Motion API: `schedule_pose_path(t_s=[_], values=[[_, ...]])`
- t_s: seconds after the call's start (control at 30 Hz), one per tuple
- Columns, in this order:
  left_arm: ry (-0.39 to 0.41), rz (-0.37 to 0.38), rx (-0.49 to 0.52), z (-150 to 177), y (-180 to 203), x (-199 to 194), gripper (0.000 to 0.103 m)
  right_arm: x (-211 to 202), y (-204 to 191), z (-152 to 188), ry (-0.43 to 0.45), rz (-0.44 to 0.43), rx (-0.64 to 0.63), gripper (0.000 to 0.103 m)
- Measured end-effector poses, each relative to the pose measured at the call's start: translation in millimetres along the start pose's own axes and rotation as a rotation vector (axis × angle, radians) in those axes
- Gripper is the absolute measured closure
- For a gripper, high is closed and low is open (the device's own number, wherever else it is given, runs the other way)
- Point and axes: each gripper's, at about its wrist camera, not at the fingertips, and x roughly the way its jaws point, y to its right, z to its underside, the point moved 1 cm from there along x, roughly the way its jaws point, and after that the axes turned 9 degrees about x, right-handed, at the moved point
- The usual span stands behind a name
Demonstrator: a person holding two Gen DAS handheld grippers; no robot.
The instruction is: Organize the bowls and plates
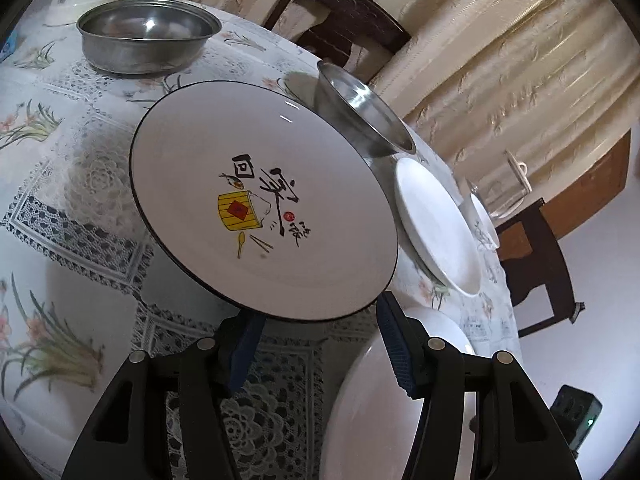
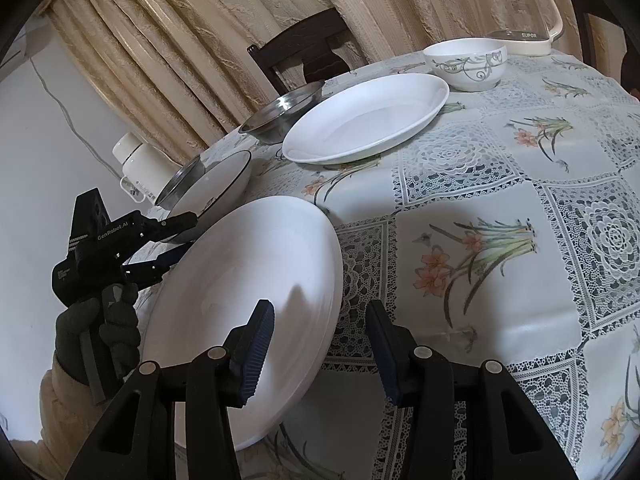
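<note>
My left hand-held gripper (image 1: 320,344) straddles the dark-rimmed printed white plate (image 1: 264,208), fingers spread; my right hand-held gripper (image 2: 320,344), equally spread, straddles the plain white plate (image 2: 256,296) near the desk (image 2: 500,184) edge. Next, I judge, pinch and stack.

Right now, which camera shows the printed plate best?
Left wrist: the printed plate fills the view face-on, its artwork and dark rim clear, near edge between the left gripper fingers. Right wrist shows it only edge-on and small, artwork unreadable.

Table with floral lace-print cloth (image 2: 500,184) carries white plates (image 2: 364,120), patterned bowl (image 2: 466,64), two steel bowls (image 1: 148,36), glass kettle (image 2: 516,8).
</note>
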Motion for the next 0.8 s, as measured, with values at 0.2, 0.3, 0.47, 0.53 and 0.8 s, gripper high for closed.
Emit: schedule_pose_path(t_s=[0.2, 0.3, 0.47, 0.53, 0.8], values=[[0.024, -0.034, -0.029, 0, -11, -8, 0.041, 1, 2, -1, -0.011, -0.016, 0.016, 0.052], [0.041, -0.072, -0.023, 5, -14, -18, 0.041, 2, 6, -5, -0.03, -0.035, 0.043, 0.052], [0.075, -0.098, -0.05, 15, -17, -40, 0.041, 1, 11, -20, -0.009, 0.009, 0.054, 0.051], [0.133, -0.159, -0.041, 18, -13, -53, 0.041, -2, 13, -28, 0.006, 0.019, 0.057, 0.051], [0.156, -0.12, 0.147, -9, 46, -52, 0.041, -13, 17, -67, 0.074, 0.06, 0.051, 0.048]])
